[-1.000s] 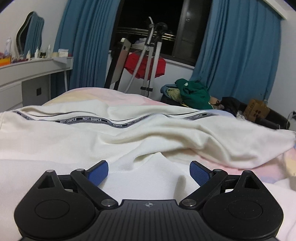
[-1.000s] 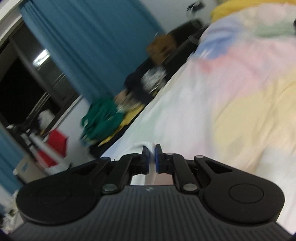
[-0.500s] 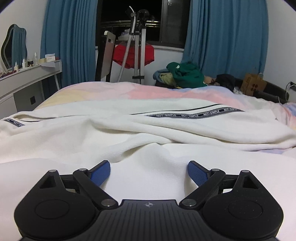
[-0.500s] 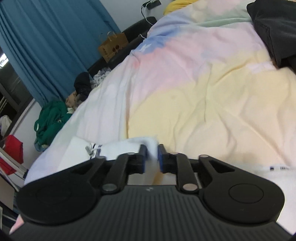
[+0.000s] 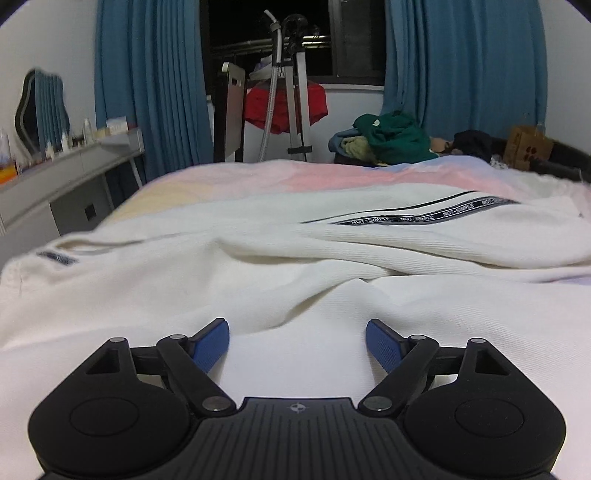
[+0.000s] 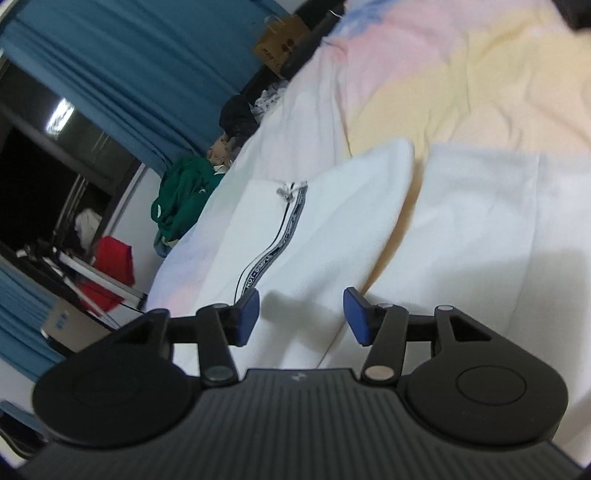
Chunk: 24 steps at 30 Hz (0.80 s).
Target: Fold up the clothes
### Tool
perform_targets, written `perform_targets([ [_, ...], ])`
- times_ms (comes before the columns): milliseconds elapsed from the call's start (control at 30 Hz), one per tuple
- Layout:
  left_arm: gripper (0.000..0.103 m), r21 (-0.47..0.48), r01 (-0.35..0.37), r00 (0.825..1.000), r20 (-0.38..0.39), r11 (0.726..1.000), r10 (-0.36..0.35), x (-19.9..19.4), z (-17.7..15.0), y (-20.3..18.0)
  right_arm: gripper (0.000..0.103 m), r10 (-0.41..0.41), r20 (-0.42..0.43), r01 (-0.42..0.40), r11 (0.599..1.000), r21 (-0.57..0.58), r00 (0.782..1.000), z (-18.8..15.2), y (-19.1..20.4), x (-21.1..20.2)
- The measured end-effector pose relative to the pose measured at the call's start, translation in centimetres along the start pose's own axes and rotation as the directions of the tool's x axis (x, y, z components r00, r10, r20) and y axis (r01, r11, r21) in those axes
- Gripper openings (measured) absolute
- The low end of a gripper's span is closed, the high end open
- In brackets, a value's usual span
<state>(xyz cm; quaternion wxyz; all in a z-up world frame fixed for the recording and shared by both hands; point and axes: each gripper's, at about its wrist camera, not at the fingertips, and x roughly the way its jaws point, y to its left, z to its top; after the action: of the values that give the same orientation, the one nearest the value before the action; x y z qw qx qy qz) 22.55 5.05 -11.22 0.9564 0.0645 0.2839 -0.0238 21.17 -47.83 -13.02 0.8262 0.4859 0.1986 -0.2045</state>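
While it lies spread across the bed [image 5: 258,181], the white garment [image 5: 295,258] shows a ribbed knit, soft rumpled folds and a black lettered stripe [image 5: 424,218] running toward its right side; in the right wrist view the same stripe [image 6: 280,243] runs down a folded-over panel whose rounded edge sits beside a second flat white layer [image 6: 480,229], with a shallow gap between them. The left hand-held gripper [image 5: 297,339] hangs low over the near cloth, its blue pads [image 5: 210,343] spread wide with nothing between them. The right hand-held gripper [image 6: 301,314] is likewise parted and empty above the seam between the two layers. Beyond the garment's far edge the pastel bedspread [image 6: 461,74] in pink, yellow and blue lies bare and gently creased. Past the bed stand blue curtains [image 5: 162,81], a dark window [image 5: 258,22], a metal rack with a red cloth [image 5: 284,107], a heap of green clothing [image 5: 391,136], a cardboard box [image 5: 528,147], and a grey desk [image 5: 74,162] with small bottles under a wavy mirror [image 5: 40,107].
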Motion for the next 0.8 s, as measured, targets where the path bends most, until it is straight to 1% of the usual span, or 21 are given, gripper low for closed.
perform_targets([
  [100,0.083,0.038,-0.02,1.0,-0.004,0.999,0.02,0.7,0.2,-0.6,0.052,-0.025,-0.017,0.026,0.999,0.043,1.0,-0.2,-1.2,1.9],
  [267,0.083,0.096,-0.03,0.998,0.049,0.995,0.025,2.4,1.4,-1.9,0.051,-0.001,0.061,-0.003,0.998,0.07,0.998,0.5,-1.6,3.2],
  [300,0.082,0.109,-0.028,0.998,0.059,0.994,0.021,2.9,1.5,-2.2,0.045,0.003,0.074,-0.009,0.997,0.073,0.997,0.8,-1.7,3.3],
  [333,0.078,0.116,-0.019,0.998,0.055,0.993,0.012,3.4,1.6,-2.4,0.032,0.008,0.086,-0.014,0.997,0.076,0.996,1.0,-1.8,3.5],
  [367,0.076,0.116,-0.009,0.999,0.044,0.993,0.004,3.8,1.6,-2.5,0.026,0.012,0.099,-0.02,0.997,0.079,0.995,1.3,-1.9,3.6],
  [400,0.072,0.106,0.001,0.999,0.037,0.994,-0.005,4.1,1.6,-2.5,0.016,0.017,0.111,-0.027,0.995,0.091,0.994,1.6,-2.1,3.6],
  [433,0.065,0.098,0.011,0.999,0.031,0.995,-0.014,4.3,1.5,-2.4,0.011,0.026,0.135,-0.039,0.995,0.094,0.991,1.9,-2.2,3.5],
  [467,0.059,0.098,0.017,0.999,0.035,0.995,-0.02,4.1,1.6,-2.5,0.01,0.037,0.165,-0.052,0.995,0.089,0.986,2.2,-2.1,3.4],
  [500,0.049,0.099,0.022,0.999,0.04,0.995,-0.026,4.0,1.6,-2.5,0.009,0.045,0.192,-0.06,0.996,0.072,0.98,2.4,-1.8,3.1],
  [533,0.04,0.105,0.024,0.999,0.045,0.994,-0.029,3.8,1.7,-2.6,0.008,0.05,0.214,-0.063,0.997,0.054,0.976,2.5,-1.3,2.7],
  [567,0.036,0.11,0.026,0.998,0.05,0.994,-0.032,3.6,1.7,-2.6,0.008,0.052,0.233,-0.063,0.997,0.04,0.971,2.7,-0.8,2.2],
  [600,0.028,0.115,0.033,0.998,0.051,0.993,-0.04,3.4,1.9,-2.6,0.008,0.056,0.253,-0.064,0.998,0.025,0.966,2.9,-0.3,1.8],
  [633,0.023,0.109,0.047,0.997,0.048,0.993,-0.052,3.2,2.0,-2.4,0.008,0.054,0.263,-0.061,0.998,0.02,0.963,3.1,-0.1,1.4],
  [700,0.016,0.075,0.083,0.996,0.037,0.994,-0.086,2.6,2.6,-1.6,0.008,0.045,0.274,-0.052,0.998,0.019,0.961,3.5,0.3,0.6],
  [800,0.014,0.007,0.144,0.989,0.024,0.99,-0.144,1.0,3.3,0.0,0.008,-0.012,0.272,0.016,1.0,-0.013,0.962,3.7,-0.3,-0.5],
])
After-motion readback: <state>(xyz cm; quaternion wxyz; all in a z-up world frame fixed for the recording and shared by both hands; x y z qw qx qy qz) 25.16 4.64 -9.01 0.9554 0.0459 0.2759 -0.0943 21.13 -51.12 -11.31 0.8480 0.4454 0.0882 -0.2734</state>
